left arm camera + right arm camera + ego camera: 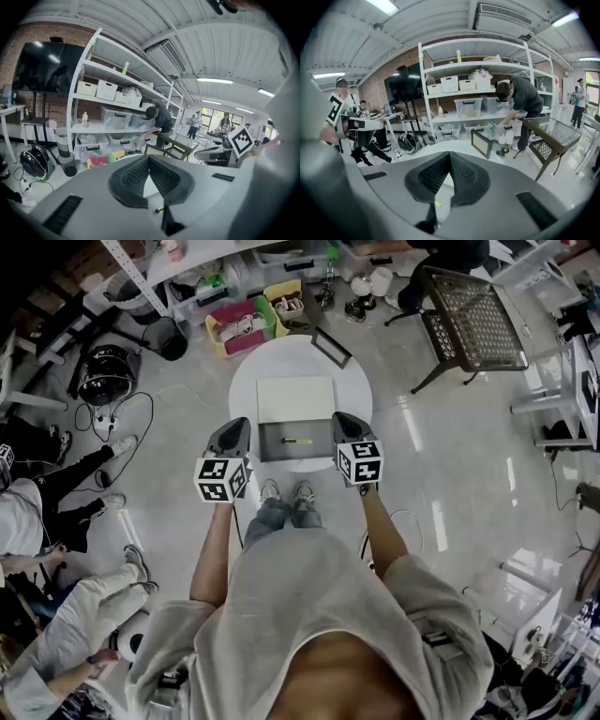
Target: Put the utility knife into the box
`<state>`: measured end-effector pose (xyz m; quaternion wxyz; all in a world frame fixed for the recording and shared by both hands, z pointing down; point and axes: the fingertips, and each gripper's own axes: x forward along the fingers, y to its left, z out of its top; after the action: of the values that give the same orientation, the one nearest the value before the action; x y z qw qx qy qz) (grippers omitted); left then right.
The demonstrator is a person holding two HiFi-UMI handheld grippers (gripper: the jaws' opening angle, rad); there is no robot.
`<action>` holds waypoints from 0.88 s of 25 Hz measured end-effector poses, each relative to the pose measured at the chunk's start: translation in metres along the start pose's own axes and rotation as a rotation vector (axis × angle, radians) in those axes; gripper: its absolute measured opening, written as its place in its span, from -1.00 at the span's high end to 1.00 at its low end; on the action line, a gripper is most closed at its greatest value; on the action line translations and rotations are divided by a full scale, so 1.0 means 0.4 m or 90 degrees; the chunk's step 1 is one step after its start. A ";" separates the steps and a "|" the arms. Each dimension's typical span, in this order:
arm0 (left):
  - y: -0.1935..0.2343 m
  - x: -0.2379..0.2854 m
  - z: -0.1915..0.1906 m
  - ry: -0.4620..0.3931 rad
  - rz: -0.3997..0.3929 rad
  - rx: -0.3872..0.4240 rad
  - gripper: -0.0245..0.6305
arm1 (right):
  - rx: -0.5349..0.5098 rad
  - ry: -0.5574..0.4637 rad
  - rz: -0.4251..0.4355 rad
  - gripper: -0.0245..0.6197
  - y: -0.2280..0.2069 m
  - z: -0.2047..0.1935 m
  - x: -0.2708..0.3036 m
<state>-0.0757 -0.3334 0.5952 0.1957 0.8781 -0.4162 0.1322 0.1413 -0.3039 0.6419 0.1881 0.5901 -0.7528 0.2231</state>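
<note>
- Yellow marks what I'm after: the utility knife (298, 441) lies flat just above the middle of the head view. It lies crosswise on a grey tray (274, 452).
- I can't tell whether that grey tray is the bottom of the box or only a liner. The white rectangle (295, 399) touching its upper edge looks like the box's other half or its lid, so I treat the knife as not yet properly put away.
- Both pieces sit on the round white table (246, 390), close to its lower rim, which keeps them within easy reach of me.
- My left gripper (234, 430) hangs at the tray's left edge and my right gripper (343, 426) at its right edge. The knife lies between them and neither touches it.
- Both pairs of jaws are closed tip to tip with nothing in them. In each gripper view the ribbed pads meet at a point, and bare table shows in the gap beneath.
- In each gripper view a sliver of the yellow knife shows low in the frame, under the jaws.
- The level, mirrored stance reads to me as a ready pose with the grasp not begun.
- One pair must open and come down steeply, because the knife is thin and lies flush against the surface.
</note>
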 end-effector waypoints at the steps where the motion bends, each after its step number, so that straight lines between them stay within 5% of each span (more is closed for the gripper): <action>1: -0.001 0.000 0.019 -0.009 0.000 0.005 0.86 | -0.006 -0.013 -0.002 0.83 -0.002 0.025 -0.005; 10: 0.023 -0.001 0.189 -0.088 0.016 0.049 0.86 | -0.073 -0.113 -0.027 0.83 -0.005 0.210 -0.058; 22: 0.058 0.014 0.296 -0.137 0.026 0.067 0.86 | -0.098 -0.191 -0.063 0.83 -0.034 0.361 -0.092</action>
<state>-0.0822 -0.4043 0.4978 0.1010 0.8875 -0.4451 0.0626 0.1601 -0.3575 0.5033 0.1292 0.6369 -0.7573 0.0647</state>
